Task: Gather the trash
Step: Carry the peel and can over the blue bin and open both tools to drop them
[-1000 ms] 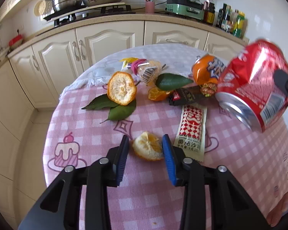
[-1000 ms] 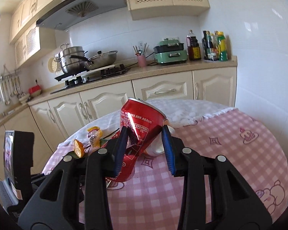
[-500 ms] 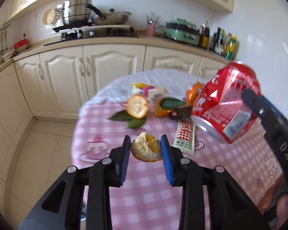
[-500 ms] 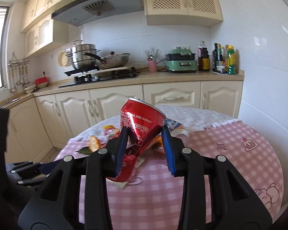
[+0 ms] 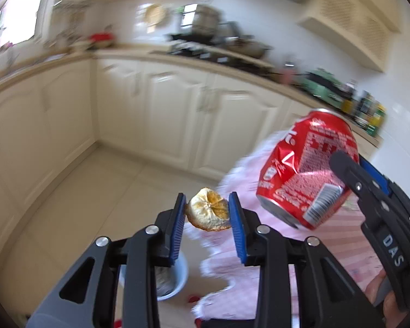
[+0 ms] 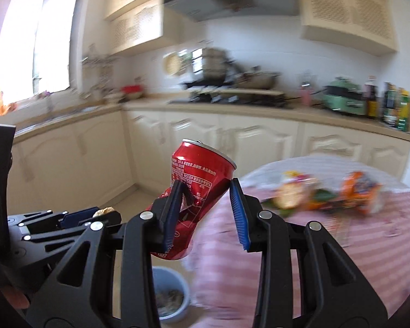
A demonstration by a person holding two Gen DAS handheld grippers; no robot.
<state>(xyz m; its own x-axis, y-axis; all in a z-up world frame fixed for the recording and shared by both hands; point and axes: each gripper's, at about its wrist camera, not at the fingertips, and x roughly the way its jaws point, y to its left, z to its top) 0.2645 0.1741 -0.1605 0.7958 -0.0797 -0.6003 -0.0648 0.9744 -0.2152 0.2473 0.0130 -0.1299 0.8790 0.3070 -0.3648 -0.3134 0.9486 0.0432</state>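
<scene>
Counter (image 6: 355, 248) with the pink checked cloth is sitting at right in both views, blurred; leftover peels and wrappers (image 6: 325, 194) are lying on its far part. Pale blue bin (image 6: 169, 298) is standing on the floor at the counter's near-left edge, below both tools.

Right hand-held gripper (image 6: 206, 195) is pointing forward, level, out past the counter edge and above the bin; its jaws are pinching the dented red can (image 6: 196, 188), which is tilting top-right.

Left hand-held gripper (image 5: 206, 210) is angling downward over the floor, jaws closed onto the orange peel (image 5: 208, 213), just left of the can (image 5: 306, 172).

Versus 0.5 s ago: both tools are swinging left off the counter; the bin is now showing; grips are remaining unchanged.
</scene>
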